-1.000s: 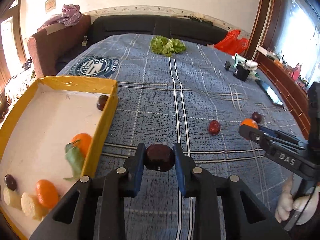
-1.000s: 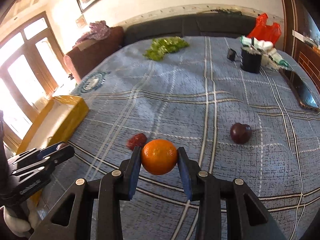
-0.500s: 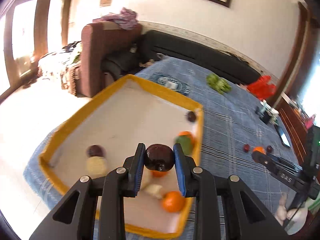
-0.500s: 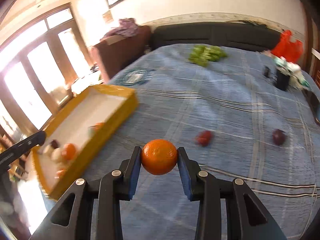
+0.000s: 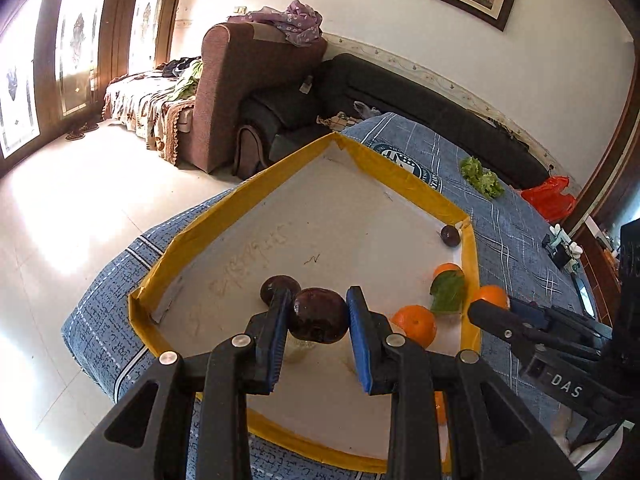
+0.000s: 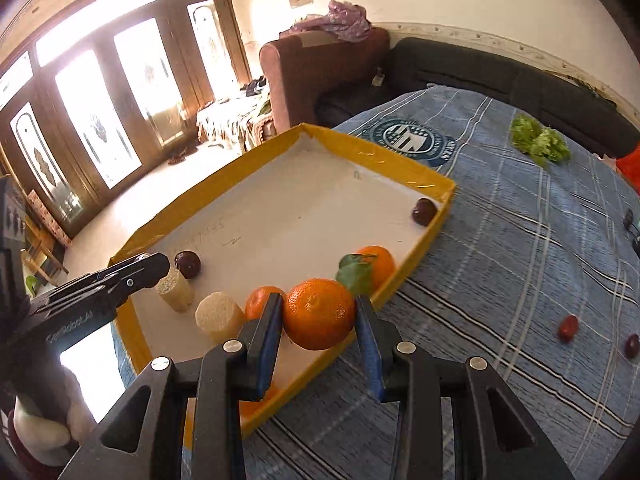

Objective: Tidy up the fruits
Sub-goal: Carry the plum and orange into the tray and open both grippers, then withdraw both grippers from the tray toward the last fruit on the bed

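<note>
While both grippers hang over the yellow-rimmed tray [image 5: 404, 184], each pinches one fruit. The left gripper [image 5: 319, 316] clamps a dark plum [image 5: 319, 315] between its blue pads, poised above the tray's white floor near the near-left part. The right gripper [image 6: 319, 318] squeezes an orange [image 6: 320, 314] and sits over the tray's right wall, close to the near corner.

Inside the tray lie another dark plum [image 6: 188, 264] just beyond the left gripper, two pale cylinder-shaped pieces [image 6: 218, 322] beside it, a loose orange [image 5: 416, 326] toward the tray's right side, an orange with a green leaf [image 6: 370, 266] against the right wall, and a small dark fruit [image 6: 424, 211] in the far right corner. Two small reddish fruits [image 6: 569, 327] remain on the blue checked cloth [image 6: 520, 240], well to the right of the tray.

The step in hand looks like setting both fruits down. Done well, each would be lowered close to the floor before the pads part, so nothing rolls. The plum has wide bare floor in the tray's centre and far half. The orange has less room: it should move inward past the right wall, between the leafy orange and the loose orange, avoiding a knock against the rim.
</note>
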A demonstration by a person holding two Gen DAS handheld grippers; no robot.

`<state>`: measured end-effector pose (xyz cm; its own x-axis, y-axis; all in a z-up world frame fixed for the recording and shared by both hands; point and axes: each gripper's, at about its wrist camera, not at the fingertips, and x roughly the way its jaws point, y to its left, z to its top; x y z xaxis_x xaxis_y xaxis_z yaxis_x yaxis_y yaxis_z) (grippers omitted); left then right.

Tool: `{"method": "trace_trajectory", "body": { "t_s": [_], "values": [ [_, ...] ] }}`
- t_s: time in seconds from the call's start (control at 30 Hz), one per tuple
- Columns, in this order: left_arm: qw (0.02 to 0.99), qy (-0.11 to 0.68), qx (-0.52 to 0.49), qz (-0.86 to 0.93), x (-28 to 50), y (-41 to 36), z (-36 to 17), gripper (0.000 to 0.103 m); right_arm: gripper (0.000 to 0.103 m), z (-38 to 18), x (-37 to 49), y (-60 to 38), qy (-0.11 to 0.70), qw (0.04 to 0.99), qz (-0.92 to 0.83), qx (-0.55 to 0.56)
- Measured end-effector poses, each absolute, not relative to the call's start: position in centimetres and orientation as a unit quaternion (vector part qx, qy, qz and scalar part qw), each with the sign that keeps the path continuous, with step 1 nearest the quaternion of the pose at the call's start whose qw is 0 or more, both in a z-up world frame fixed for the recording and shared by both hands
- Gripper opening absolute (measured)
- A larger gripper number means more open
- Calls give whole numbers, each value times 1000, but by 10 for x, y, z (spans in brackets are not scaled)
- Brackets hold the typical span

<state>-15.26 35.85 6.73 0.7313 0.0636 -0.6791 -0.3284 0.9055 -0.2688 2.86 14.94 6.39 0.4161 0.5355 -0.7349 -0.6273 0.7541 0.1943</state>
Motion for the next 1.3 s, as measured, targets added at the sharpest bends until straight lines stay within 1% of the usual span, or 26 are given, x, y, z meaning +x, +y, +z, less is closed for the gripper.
{"method": "trace_trajectory", "body": {
  "t_s": [0.23,0.3,0.33,0.43,0.47,0.53,0.6,0.67,0.77,0.93,1.3],
  "values": [
    [908,350,-206,101,-145,369,63,29,40,41,51,173,439,834,327,-75],
    [909,348,-209,99,-146,371,62,38,41,37,55,175,443,833,324,-73],
    [909,345,-209,99,-146,372,63,46,41,36,57,175,442,834,324,-71],
    [912,338,-207,104,-149,371,67,54,41,35,59,179,443,833,325,-65],
    [913,336,-205,106,-150,370,68,60,41,34,60,180,443,833,325,-63],
    [914,334,-201,112,-152,369,71,67,45,35,59,182,441,833,329,-60],
    [915,333,-193,119,-154,365,74,70,48,37,58,182,438,833,332,-59],
    [916,332,-187,124,-155,361,77,74,49,41,56,180,434,835,334,-56],
    [918,331,-172,135,-156,353,82,76,50,48,52,175,429,838,334,-50],
    [923,325,-141,149,-161,335,91,78,56,57,47,159,421,844,330,-41],
    [933,318,-69,152,-167,280,113,79,58,67,39,100,411,858,308,-4]
  ]
}}
